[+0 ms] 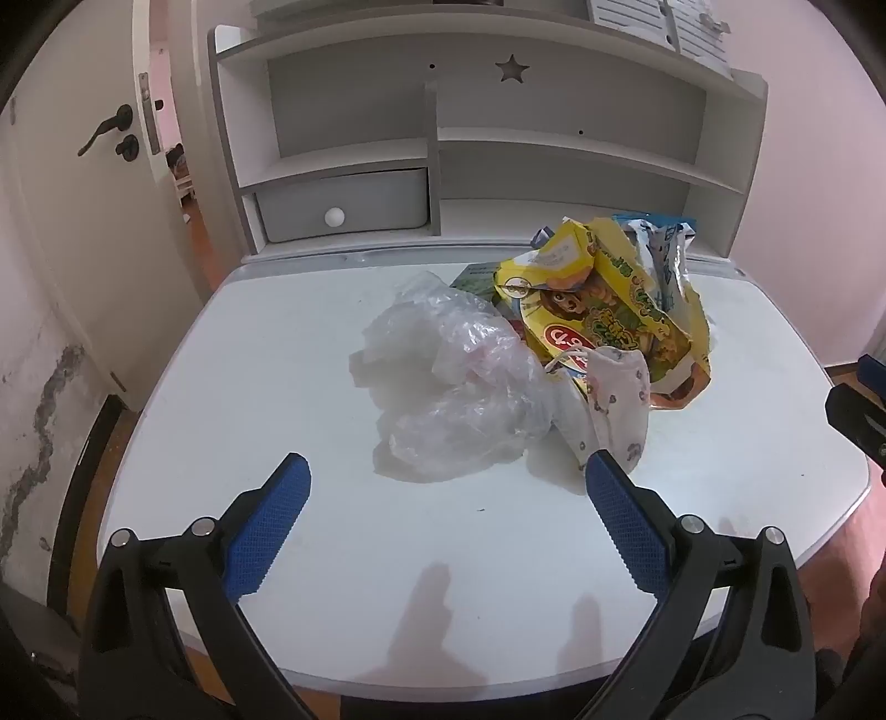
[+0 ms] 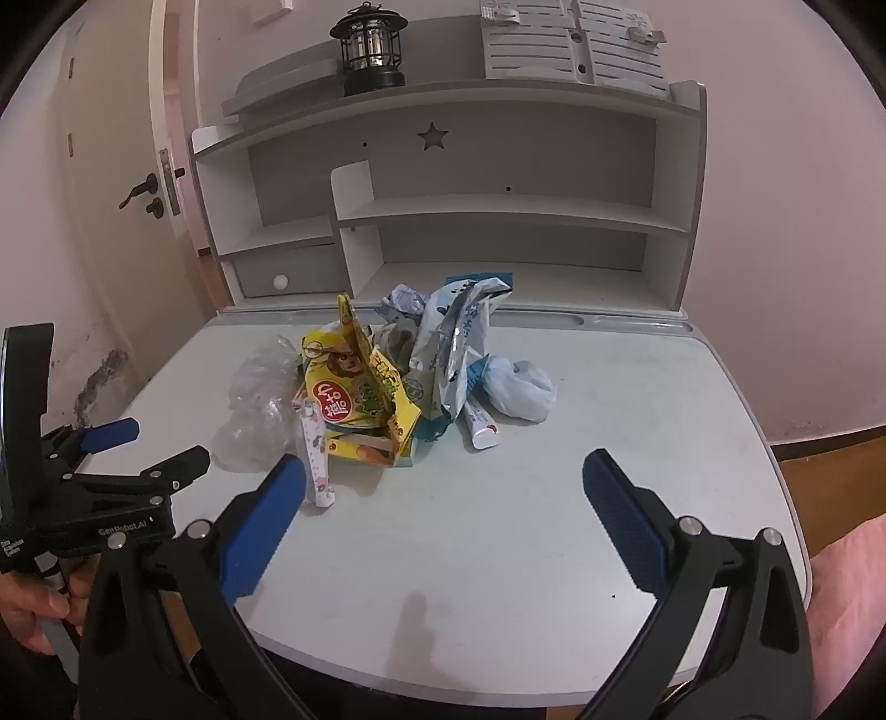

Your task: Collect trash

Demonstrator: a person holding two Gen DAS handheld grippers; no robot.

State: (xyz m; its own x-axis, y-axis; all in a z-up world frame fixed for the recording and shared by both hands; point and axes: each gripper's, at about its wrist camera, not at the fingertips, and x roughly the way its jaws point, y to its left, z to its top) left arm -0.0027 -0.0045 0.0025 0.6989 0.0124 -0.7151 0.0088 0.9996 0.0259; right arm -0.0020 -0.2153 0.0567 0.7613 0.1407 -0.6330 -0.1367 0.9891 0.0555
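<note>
A heap of trash lies on the white desk (image 1: 332, 526) (image 2: 637, 399). It holds a crumpled clear plastic bag (image 1: 454, 382) (image 2: 257, 399), a torn yellow snack box (image 1: 603, 310) (image 2: 360, 387), a patterned face mask (image 1: 614, 410) (image 2: 317, 459), a silver-blue wrapper (image 1: 664, 249) (image 2: 459, 343), a pale blue wad (image 2: 520, 387) and a small white tube (image 2: 482, 426). My left gripper (image 1: 447, 468) stands open just short of the plastic bag, its right pad next to the mask. My right gripper (image 2: 443, 471) is open in front of the heap, empty. The left gripper (image 2: 160, 448) also shows at the left of the right wrist view.
A white shelf unit (image 1: 498, 144) (image 2: 498, 210) with a drawer (image 1: 343, 205) stands at the desk's back. A black lantern (image 2: 368, 50) sits on top of it. A door (image 1: 94, 194) is at the left. A hand (image 2: 33, 609) holds the left gripper's handle.
</note>
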